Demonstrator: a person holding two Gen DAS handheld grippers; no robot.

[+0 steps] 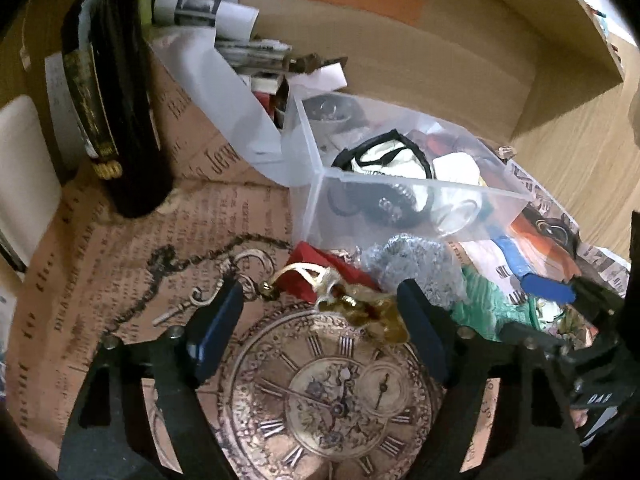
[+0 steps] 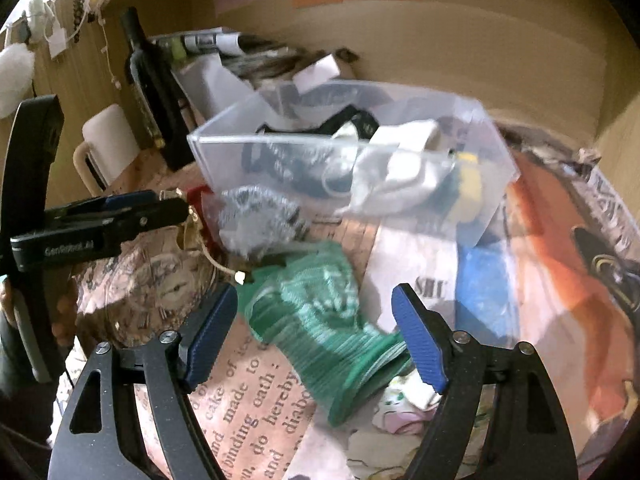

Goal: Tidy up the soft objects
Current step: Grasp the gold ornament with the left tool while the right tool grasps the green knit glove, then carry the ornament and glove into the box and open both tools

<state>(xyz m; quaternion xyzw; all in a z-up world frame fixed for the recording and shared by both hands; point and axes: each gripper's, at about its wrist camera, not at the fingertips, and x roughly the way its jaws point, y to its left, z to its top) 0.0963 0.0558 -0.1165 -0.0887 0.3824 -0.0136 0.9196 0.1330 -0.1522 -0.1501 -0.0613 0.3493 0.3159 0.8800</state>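
Blue-padded fingers of the right gripper (image 2: 316, 336) stand spread wide low in the frame, released, the green knitted cloth (image 2: 320, 320) lying between them on the printed paper (image 2: 248, 396). Beyond it sits a grey scrubber (image 2: 256, 216) against a clear plastic box (image 2: 352, 152) of soft things. At left, the left gripper (image 1: 320, 316) also gapes, empty, over a gold trinket (image 1: 360, 312) and clock print (image 1: 320, 400). A dark bottle (image 1: 116, 92) stands upper left.

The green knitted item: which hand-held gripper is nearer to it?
Right. The right hand-held gripper is open with the green knitted item between its fingers. The left hand-held gripper is open beside it, over the gold trinket.
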